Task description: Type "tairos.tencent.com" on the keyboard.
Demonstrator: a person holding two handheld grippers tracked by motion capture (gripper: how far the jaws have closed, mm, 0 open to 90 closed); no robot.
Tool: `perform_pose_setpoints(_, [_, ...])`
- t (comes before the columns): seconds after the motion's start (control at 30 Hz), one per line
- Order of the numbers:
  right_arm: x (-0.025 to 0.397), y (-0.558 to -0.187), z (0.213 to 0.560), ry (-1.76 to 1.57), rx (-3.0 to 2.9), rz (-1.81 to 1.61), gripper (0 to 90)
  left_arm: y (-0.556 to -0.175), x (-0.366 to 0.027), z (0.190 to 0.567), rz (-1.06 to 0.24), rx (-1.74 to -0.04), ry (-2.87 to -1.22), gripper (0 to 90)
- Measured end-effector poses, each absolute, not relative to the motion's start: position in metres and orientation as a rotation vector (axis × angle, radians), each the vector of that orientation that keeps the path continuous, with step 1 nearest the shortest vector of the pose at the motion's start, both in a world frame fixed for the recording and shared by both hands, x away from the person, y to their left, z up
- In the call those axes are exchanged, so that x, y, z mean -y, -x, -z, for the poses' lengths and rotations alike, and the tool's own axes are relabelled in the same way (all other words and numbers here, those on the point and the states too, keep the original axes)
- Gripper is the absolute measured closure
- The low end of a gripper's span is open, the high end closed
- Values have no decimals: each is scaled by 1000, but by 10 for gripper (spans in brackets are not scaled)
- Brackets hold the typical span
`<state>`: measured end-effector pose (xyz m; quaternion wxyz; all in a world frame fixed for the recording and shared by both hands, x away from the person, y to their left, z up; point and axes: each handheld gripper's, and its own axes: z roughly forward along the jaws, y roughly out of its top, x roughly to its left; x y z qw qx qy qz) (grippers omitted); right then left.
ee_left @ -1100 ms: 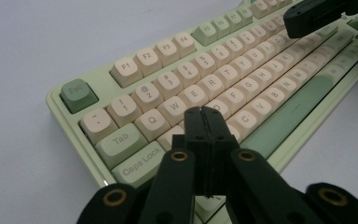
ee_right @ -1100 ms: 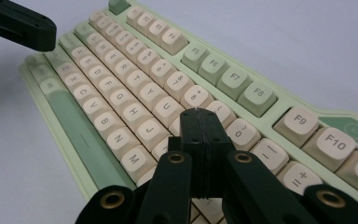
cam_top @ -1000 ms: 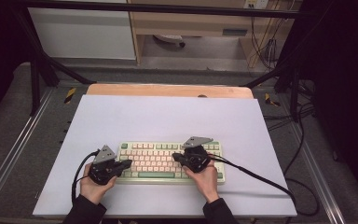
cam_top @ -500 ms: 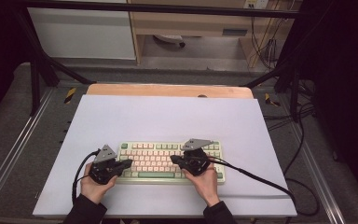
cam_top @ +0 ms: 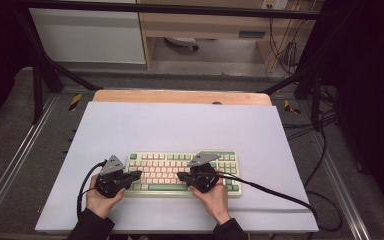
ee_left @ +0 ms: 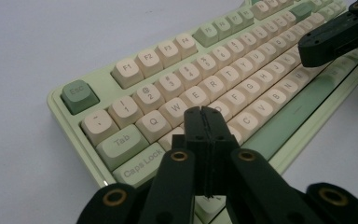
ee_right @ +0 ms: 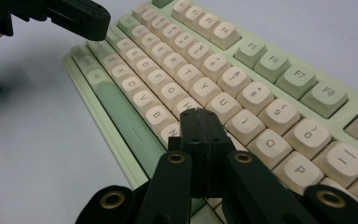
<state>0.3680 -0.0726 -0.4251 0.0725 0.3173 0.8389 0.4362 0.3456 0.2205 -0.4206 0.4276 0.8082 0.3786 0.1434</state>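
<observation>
High view: one keyboard, pale green with cream keys, lies on the white surface toward 6 o'clock, long side running 9 to 3. Left claw, jaws pressed together with nothing between them, sits over the keyboard's 9 o'clock end; its tip is above the keys just past Caps Lock in the left gripper view. Right claw, jaws likewise closed and empty, sits right of the keyboard's centre, its tip over the keys near H and J in the right gripper view. Both claws point inward, tips near each other. Whether either tip touches a key cannot be told.
</observation>
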Motion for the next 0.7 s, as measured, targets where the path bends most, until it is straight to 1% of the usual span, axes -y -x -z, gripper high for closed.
perform_pose_setpoints(0.7, [69, -364, 436, -944, -2538, -1274, 900, -345, -220, 420, -361, -940, -2022, 900])
